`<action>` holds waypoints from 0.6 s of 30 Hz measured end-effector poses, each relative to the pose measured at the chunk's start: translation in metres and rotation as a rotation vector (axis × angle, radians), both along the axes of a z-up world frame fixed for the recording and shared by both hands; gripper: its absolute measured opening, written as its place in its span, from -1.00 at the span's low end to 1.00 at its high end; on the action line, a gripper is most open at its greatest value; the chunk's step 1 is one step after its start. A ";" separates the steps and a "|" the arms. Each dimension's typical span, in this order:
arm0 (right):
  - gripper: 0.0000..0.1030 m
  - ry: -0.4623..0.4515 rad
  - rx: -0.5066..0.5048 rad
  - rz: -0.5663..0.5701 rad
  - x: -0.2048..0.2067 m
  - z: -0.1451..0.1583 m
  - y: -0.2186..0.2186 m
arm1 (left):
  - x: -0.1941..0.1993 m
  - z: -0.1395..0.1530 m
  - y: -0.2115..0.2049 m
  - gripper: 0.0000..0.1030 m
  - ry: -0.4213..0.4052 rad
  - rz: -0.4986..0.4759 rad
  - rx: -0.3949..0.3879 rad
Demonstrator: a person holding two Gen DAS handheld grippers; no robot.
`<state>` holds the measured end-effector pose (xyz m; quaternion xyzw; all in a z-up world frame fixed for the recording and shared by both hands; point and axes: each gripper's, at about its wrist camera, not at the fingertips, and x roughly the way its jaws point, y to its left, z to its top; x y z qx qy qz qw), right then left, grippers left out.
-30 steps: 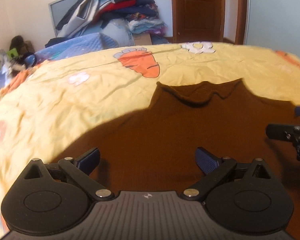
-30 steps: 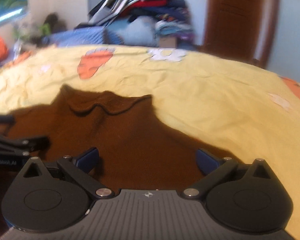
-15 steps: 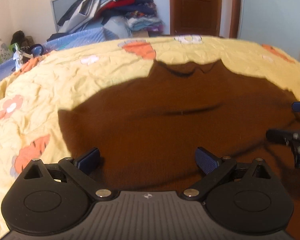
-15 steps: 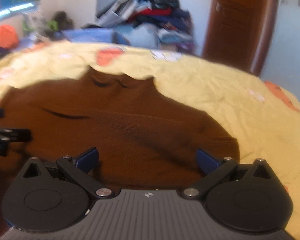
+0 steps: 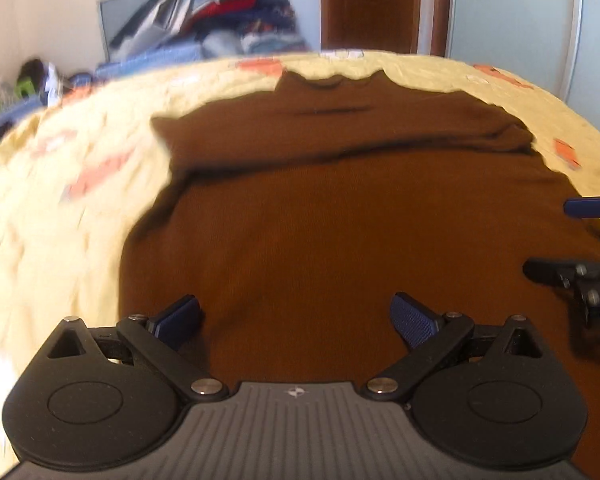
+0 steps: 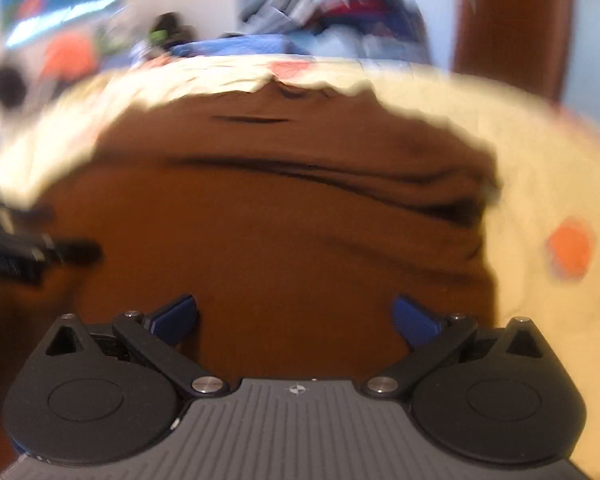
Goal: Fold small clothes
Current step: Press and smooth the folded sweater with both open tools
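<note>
A brown sweater [image 5: 340,208] lies spread on the yellow bedspread [image 5: 80,168], its neck at the far side and both sleeves folded across the chest. It also shows in the right wrist view [image 6: 280,232], blurred. My left gripper [image 5: 296,316] is open and empty above the sweater's near part. My right gripper [image 6: 296,316] is open and empty above the same area; it also shows at the right edge of the left wrist view [image 5: 572,240]. The left gripper shows at the left edge of the right wrist view [image 6: 28,252].
A heap of clothes [image 5: 212,12] lies behind the bed next to a grey panel. A brown door [image 5: 372,4] is at the back. Small clutter [image 5: 32,80] sits left of the bed. The bedspread has orange carrot prints [image 6: 570,248].
Both grippers have pulled back toward the near side and up. More of the sweater is in view now, with its sleeves and a fold line across the chest.
</note>
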<state>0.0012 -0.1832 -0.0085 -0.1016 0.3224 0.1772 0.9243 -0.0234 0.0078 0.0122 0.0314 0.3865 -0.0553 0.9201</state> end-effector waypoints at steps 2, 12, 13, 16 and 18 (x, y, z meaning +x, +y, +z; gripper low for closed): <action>1.00 0.078 0.005 -0.062 -0.005 0.009 -0.007 | -0.022 0.004 0.009 0.99 0.018 -0.018 -0.042; 1.00 0.112 0.000 -0.007 -0.099 0.012 -0.017 | -0.107 0.009 0.035 0.99 0.132 -0.230 -0.001; 1.00 0.135 0.012 -0.039 -0.101 0.017 -0.021 | -0.115 0.010 0.042 0.99 0.146 -0.231 -0.018; 1.00 0.155 0.074 -0.055 -0.123 0.019 -0.032 | -0.135 0.012 0.073 0.99 0.198 -0.195 -0.140; 1.00 0.147 0.015 -0.012 -0.136 0.014 -0.028 | -0.143 0.015 0.103 0.99 0.213 -0.115 -0.267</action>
